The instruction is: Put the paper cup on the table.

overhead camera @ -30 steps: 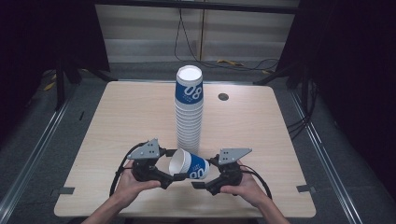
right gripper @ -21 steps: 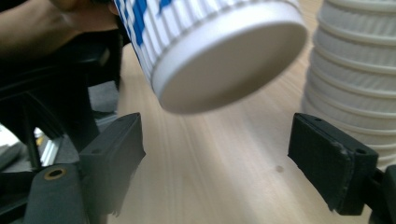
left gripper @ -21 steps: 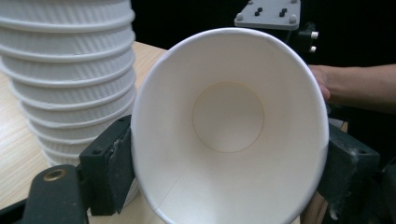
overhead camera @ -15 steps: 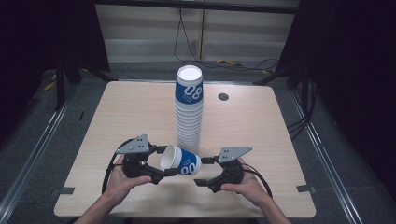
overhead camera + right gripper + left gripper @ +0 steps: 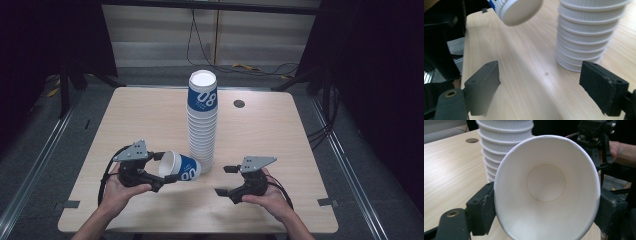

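- My left gripper (image 5: pixel 162 170) clamps a single paper cup (image 5: pixel 181 168) by its rim, one black pad pressed on each side; in the left gripper view the cup's white mouth (image 5: pixel 546 187) faces the camera between the jaws.
- My right gripper (image 5: pixel 223 181) stands wide open with nothing between its pads; its jaws have just been opening.
- A second ago both grippers met at the cup in the lower middle of the high view. Now the cup has gone left with my left hand, and my right gripper sits well apart from it at lower right.
- The cup lies tilted on its side, its base just beside the foot of the tall stack of cups (image 5: pixel 202 120).
- The stack stands upright at the centre of the table (image 5: pixel 150 115), unmoved.
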Action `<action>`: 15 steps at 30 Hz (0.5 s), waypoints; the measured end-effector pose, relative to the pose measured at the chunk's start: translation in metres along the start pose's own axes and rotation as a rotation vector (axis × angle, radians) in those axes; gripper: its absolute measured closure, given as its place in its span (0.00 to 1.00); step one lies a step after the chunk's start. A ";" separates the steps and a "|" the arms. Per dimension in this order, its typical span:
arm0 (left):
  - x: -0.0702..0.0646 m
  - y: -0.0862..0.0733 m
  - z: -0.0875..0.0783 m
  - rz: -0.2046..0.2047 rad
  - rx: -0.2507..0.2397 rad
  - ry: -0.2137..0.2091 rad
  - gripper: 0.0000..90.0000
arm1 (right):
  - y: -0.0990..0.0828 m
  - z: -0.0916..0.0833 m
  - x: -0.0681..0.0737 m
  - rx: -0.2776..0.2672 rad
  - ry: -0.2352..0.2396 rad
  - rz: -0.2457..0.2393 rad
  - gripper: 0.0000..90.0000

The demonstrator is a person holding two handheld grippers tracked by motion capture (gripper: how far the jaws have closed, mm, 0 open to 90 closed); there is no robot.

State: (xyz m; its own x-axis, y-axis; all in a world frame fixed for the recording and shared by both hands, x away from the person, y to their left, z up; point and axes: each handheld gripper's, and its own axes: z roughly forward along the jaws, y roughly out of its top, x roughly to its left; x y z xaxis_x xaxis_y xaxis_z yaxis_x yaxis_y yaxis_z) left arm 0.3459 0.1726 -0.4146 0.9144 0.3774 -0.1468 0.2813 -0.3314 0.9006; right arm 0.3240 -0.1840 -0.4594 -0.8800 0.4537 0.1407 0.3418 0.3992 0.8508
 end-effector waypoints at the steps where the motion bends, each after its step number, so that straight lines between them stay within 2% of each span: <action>1: 0.001 0.000 -0.002 0.006 0.018 0.013 0.20 | 0.000 0.000 -0.001 0.002 -0.005 0.003 0.18; 2: 0.003 -0.001 -0.003 0.013 0.028 0.031 0.20 | -0.001 -0.001 -0.002 0.003 -0.008 0.005 0.18; 6: 0.010 -0.005 -0.009 -0.016 0.049 0.063 0.20 | -0.001 -0.003 -0.005 -0.005 -0.043 0.015 0.18; 8: 0.013 -0.005 -0.012 -0.051 0.054 0.075 0.20 | 0.000 -0.003 -0.007 -0.005 -0.055 0.014 0.18; 10: 0.014 -0.003 -0.015 -0.039 0.079 0.121 0.20 | 0.000 -0.003 -0.009 -0.007 -0.056 0.021 0.18; 11: 0.015 -0.001 -0.016 -0.039 0.085 0.128 0.20 | 0.000 -0.003 -0.009 -0.004 -0.058 0.020 0.18; 12: 0.017 0.000 -0.018 -0.055 0.089 0.124 0.20 | 0.000 -0.003 -0.009 -0.004 -0.059 0.019 0.18; 15: 0.024 0.002 -0.024 -0.061 0.100 0.173 0.20 | -0.001 -0.004 -0.011 0.008 -0.062 0.014 0.18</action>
State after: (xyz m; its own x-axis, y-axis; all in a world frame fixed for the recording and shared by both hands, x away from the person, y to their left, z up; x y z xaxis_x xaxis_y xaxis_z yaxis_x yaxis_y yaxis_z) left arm 0.3612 0.2014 -0.4062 0.8333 0.5398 -0.1196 0.3702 -0.3841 0.8459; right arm 0.3314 -0.1927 -0.4597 -0.8532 0.5074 0.1206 0.3566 0.3990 0.8448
